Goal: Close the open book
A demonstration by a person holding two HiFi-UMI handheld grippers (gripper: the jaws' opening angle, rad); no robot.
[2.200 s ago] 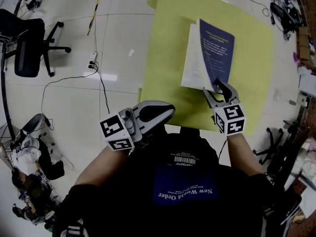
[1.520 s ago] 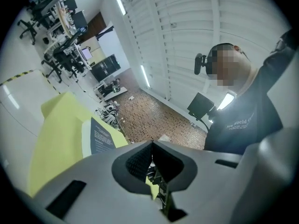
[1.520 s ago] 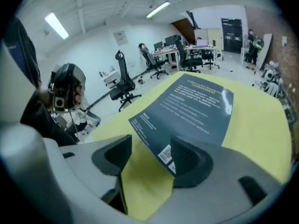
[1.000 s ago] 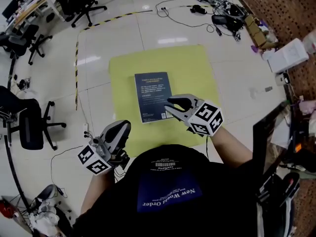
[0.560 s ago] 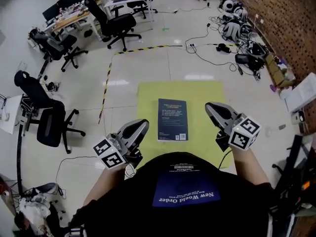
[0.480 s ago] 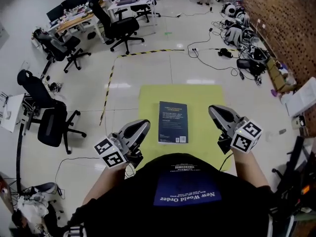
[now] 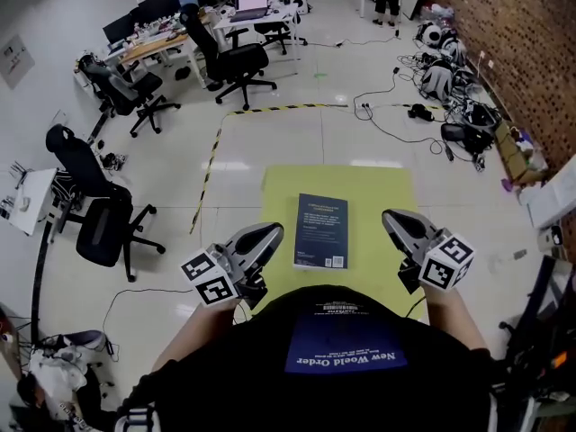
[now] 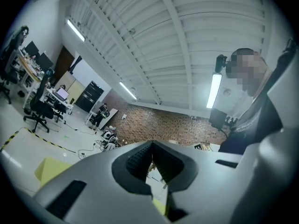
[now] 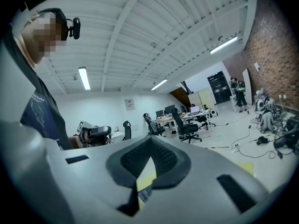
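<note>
- Book [image 7: 321, 230]: closed, dark blue cover up, flat on the mat; ahead of both sets of jaws and between them, nearer the left tips than the right, touching neither.
- White tiled floor [image 7: 270, 151]: spread far beyond the jaw tips on every side, with glare from ceiling lights.
- Brick wall [image 7: 531, 34]: well off to the right of the right jaws, with bags and gear heaped along its foot.
- Yellow mat [image 7: 378, 196]: square, on the floor under the book; near edge below and just in front of both sets of jaws.
- Desks with monitors [image 7: 171, 34]: far ahead of the left jaws, across the room.
- Black office chair [image 7: 103, 228]: out to the left of the left jaws, well apart.
- Left gripper [image 7: 274, 229]: clenched, tips pressed together, nothing between the pads; aimed forward over the mat's left edge.
- Right gripper [image 7: 389, 216]: clenched too, pads meeting with nothing in them; raised over the mat's right part.
- Yellow-and-black tape [image 7: 211, 165]: a strip on the floor ahead of the left jaws, past the mat's left corner.
</note>
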